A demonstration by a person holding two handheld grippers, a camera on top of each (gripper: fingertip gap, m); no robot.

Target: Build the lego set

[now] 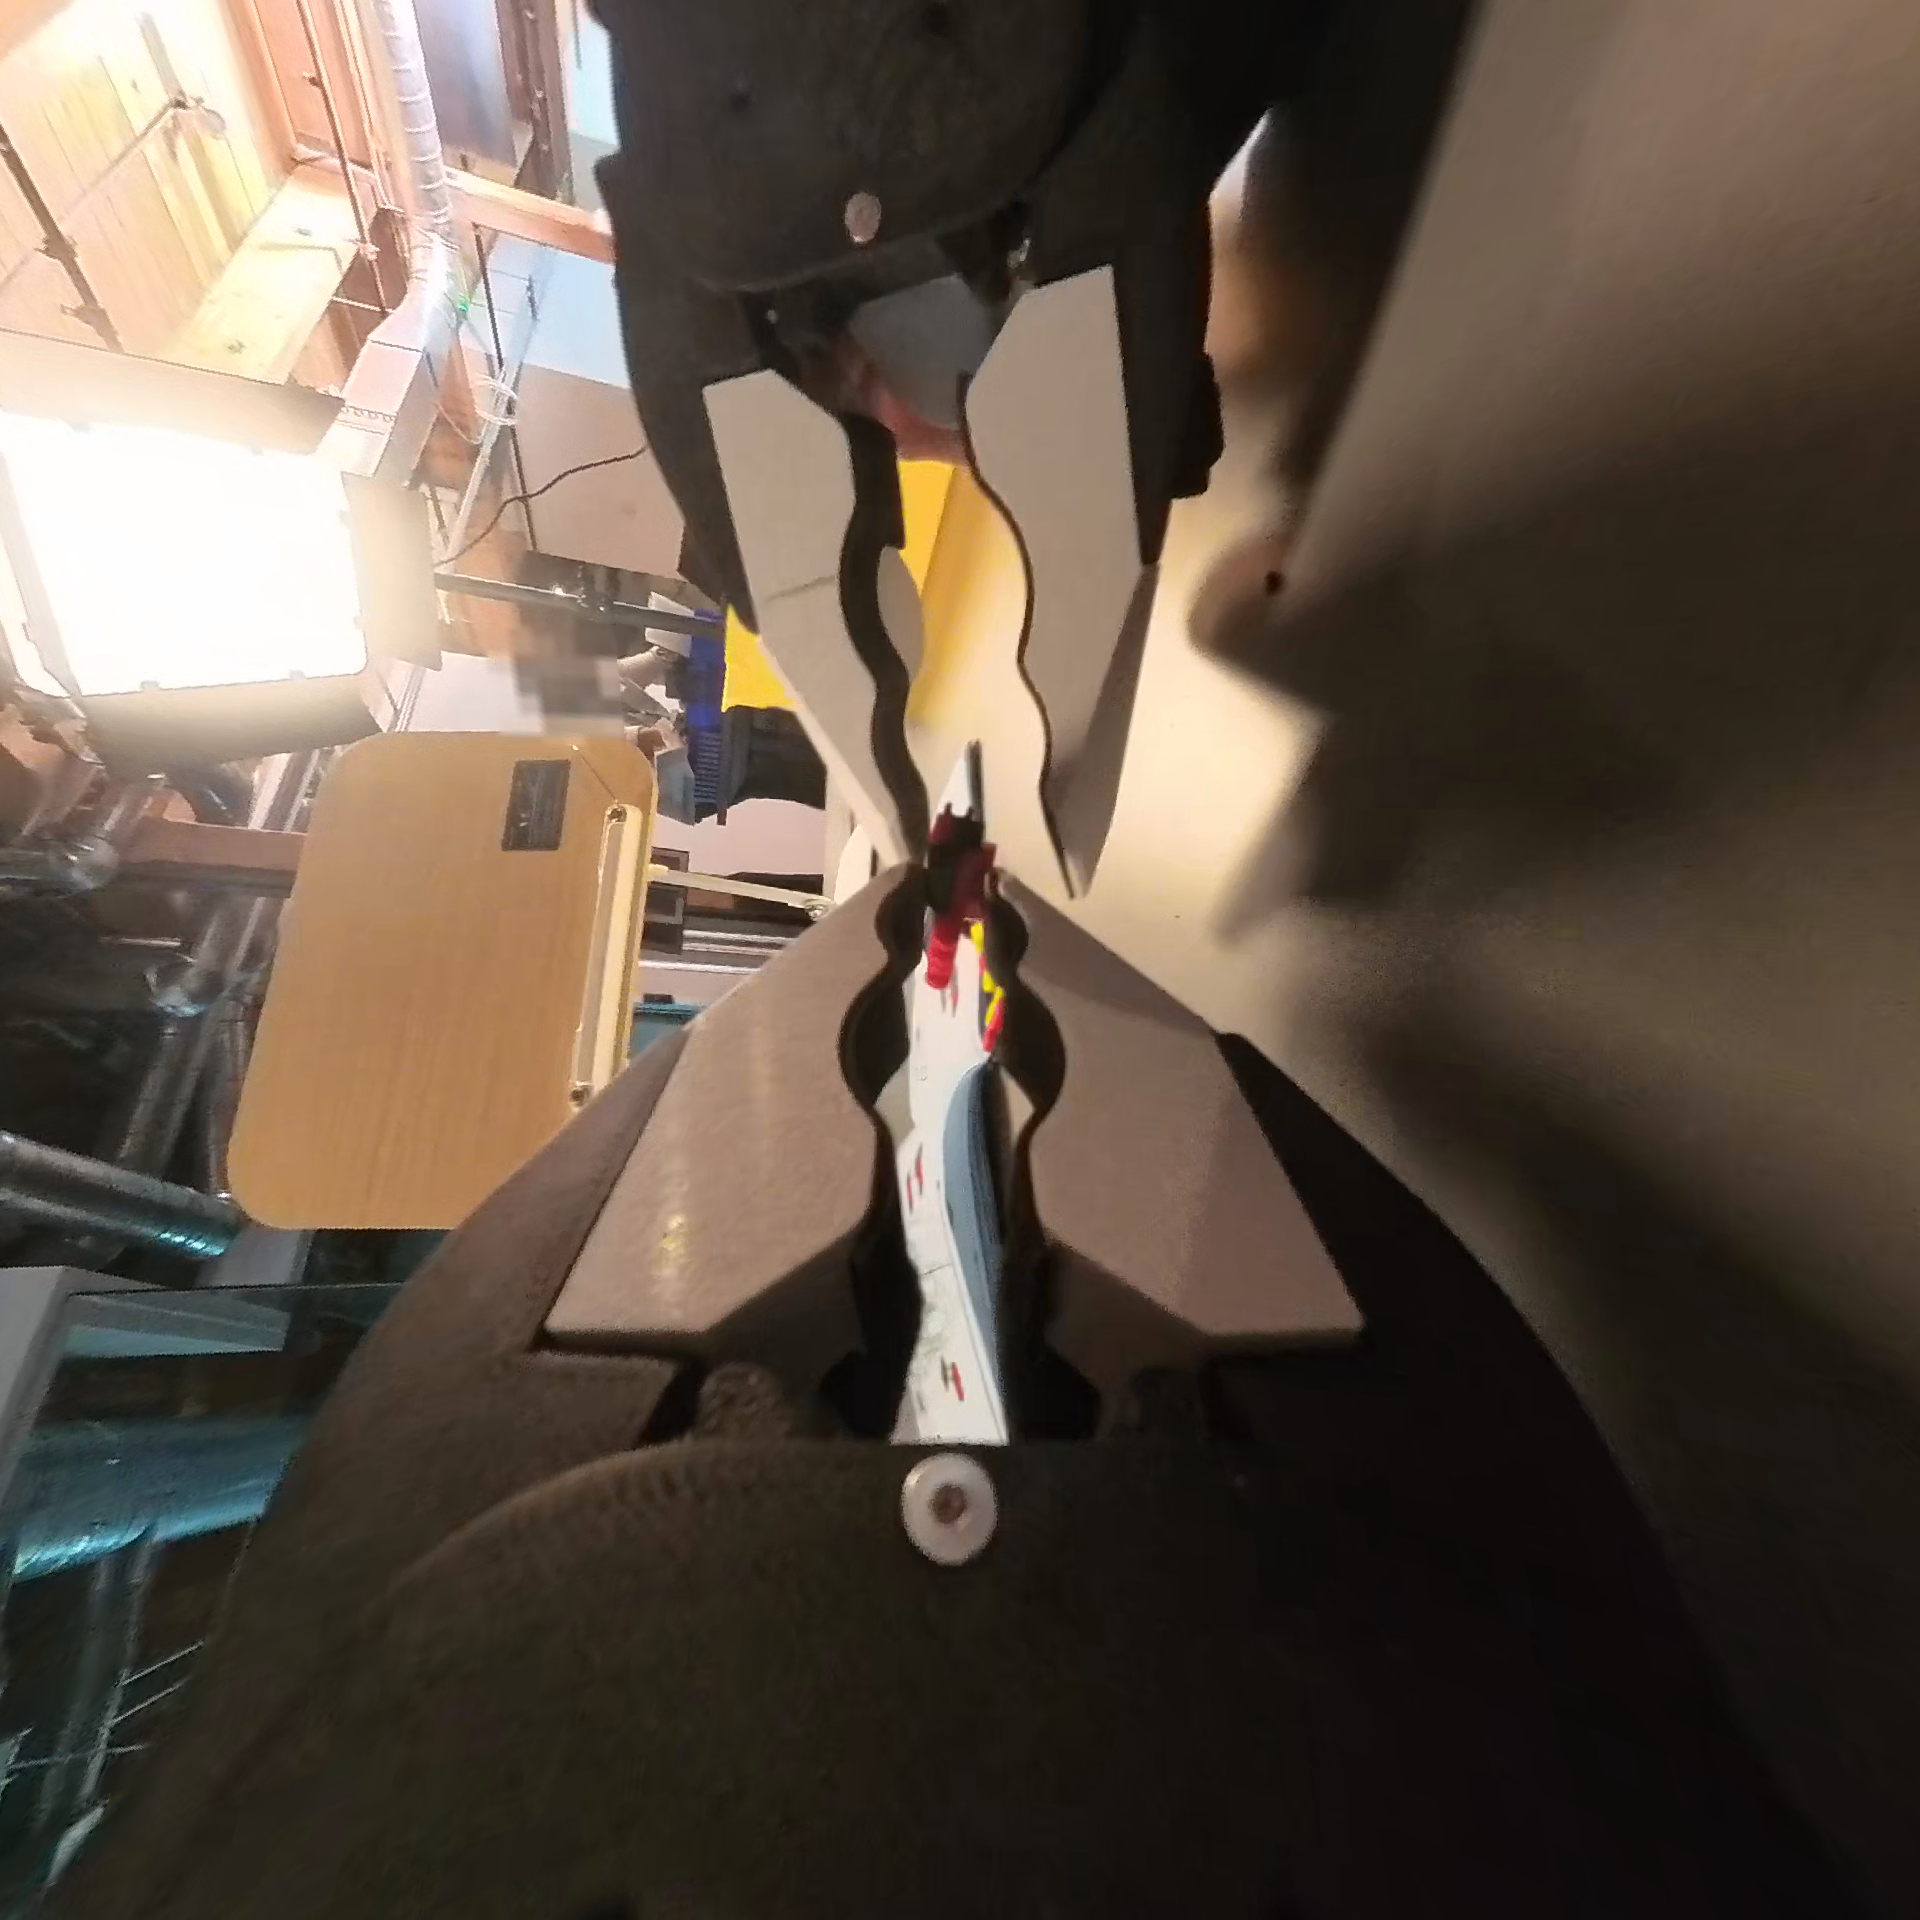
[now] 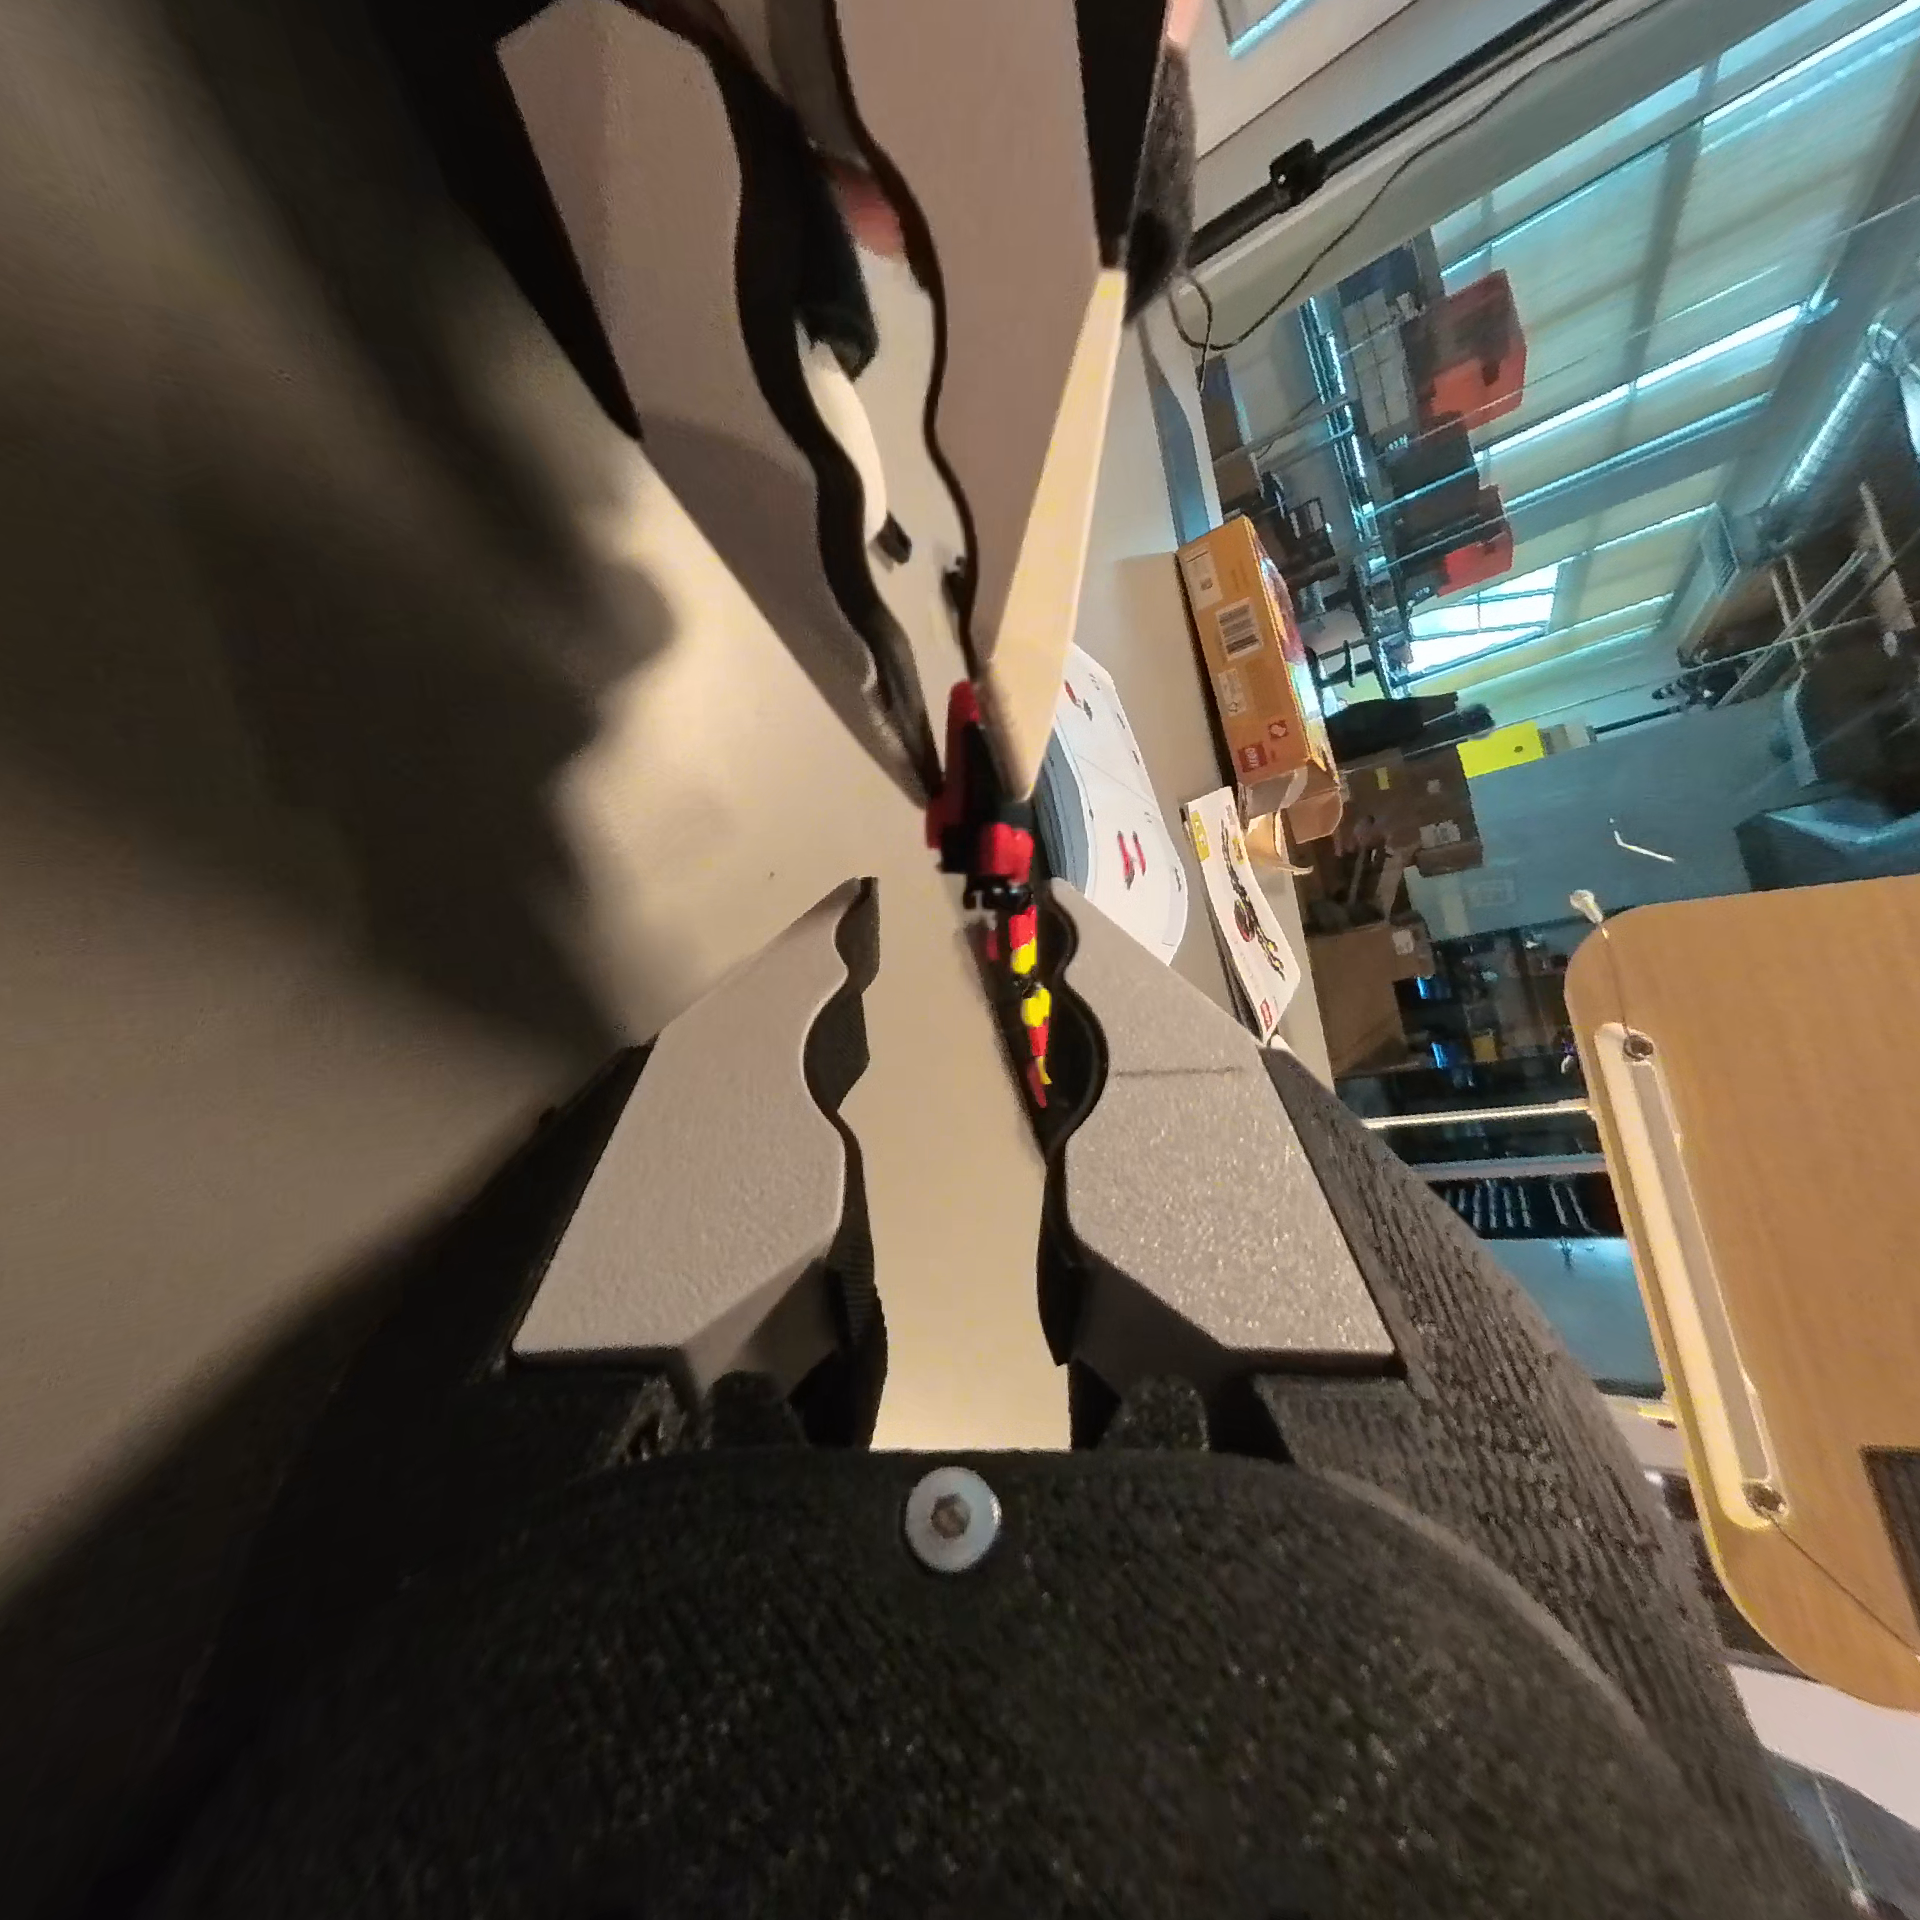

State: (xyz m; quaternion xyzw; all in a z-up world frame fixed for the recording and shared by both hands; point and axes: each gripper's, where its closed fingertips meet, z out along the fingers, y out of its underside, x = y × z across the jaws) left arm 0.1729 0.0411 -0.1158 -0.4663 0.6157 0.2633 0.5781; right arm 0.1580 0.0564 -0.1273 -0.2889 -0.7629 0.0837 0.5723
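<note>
A small red, black and yellow lego model (image 1: 961, 868) hangs between my two grippers, which face each other tip to tip above the pale table (image 2: 520, 727). My left gripper (image 1: 951, 883) is shut on the model's red and black end. In the right wrist view the left gripper (image 2: 971, 784) comes in from the top, clamped on the model (image 2: 992, 842). My right gripper (image 2: 956, 888) is open. The model's red and yellow tail lies along the inside of its right finger, and its left finger stands apart. The right gripper also shows in the left wrist view (image 1: 997, 873).
On the table beyond lie a white round plate (image 2: 1122, 831) with small red parts, an instruction booklet (image 2: 1247, 914) and an orange lego box (image 2: 1247, 665). A wooden chair back (image 2: 1766, 1247) stands at the table's edge. A bright lamp (image 1: 187, 551) glares in the left wrist view.
</note>
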